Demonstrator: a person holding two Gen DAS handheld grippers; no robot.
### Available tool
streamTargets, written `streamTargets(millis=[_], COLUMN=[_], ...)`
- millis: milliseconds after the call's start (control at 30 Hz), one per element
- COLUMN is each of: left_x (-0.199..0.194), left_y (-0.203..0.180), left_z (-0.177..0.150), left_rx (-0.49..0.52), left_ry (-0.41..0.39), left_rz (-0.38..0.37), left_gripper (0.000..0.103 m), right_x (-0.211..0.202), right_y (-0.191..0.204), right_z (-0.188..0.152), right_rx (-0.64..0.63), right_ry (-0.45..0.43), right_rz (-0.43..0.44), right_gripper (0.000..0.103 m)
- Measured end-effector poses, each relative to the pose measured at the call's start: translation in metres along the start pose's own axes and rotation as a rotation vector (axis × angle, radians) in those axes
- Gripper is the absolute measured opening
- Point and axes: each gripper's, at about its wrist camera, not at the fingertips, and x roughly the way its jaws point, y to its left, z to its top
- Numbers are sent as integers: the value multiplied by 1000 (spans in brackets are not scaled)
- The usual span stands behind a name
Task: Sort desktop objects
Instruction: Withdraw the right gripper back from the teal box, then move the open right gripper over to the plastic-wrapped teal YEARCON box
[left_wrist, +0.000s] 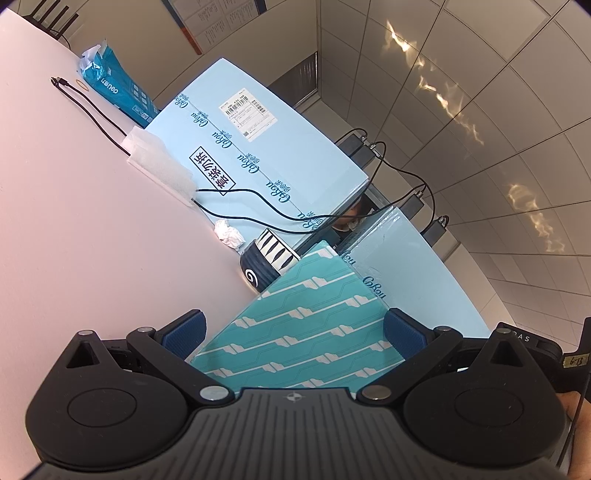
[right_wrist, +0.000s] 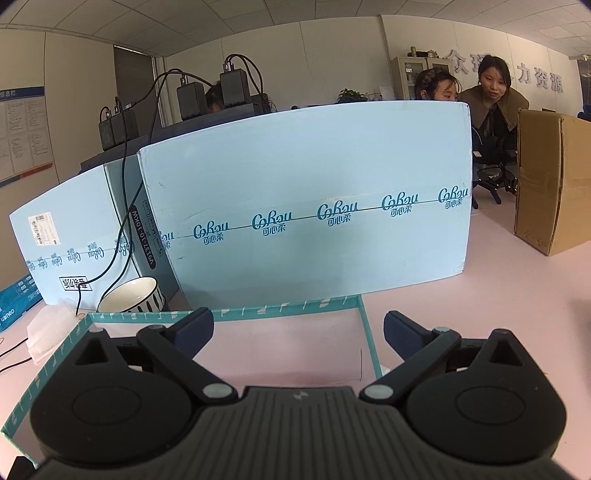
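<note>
A teal panel with a white pattern (left_wrist: 303, 310), probably a box lid, fills the space between my left gripper's (left_wrist: 293, 330) blue pads. The fingers stand wide apart; I cannot tell if they touch it. Behind its far corner stands a dark blue and white bowl (left_wrist: 266, 258), with a crumpled tissue (left_wrist: 229, 234) beside it. In the right wrist view an open teal box (right_wrist: 229, 312) lies on the pink table (right_wrist: 480, 314). My right gripper (right_wrist: 299, 330) hovers over it, open and empty. The bowl (right_wrist: 129, 295) sits just past the box's far left corner.
Two tall light-blue cartons (right_wrist: 314, 206) wall off the back of the table. A brown cardboard box (right_wrist: 550, 177) stands at the right. White foam (left_wrist: 159, 166), a black cable (left_wrist: 92, 107) and a teal tissue pack (left_wrist: 118, 85) lie to the left. Two people (right_wrist: 491, 99) sit behind.
</note>
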Motion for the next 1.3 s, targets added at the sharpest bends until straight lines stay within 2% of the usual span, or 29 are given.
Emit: streamTargets(millis=[633, 1300], left_x=[-1, -2], left_y=[-1, -1], left_z=[-1, -2], left_rx=[5, 13], left_ry=[-4, -8], left_rz=[4, 10], left_gripper=[103, 103], right_x=[-22, -47], right_y=[-40, -87], right_z=[0, -18], right_rx=[47, 113], right_ry=[-16, -21], right_rz=[-26, -58], right_gripper=[101, 102])
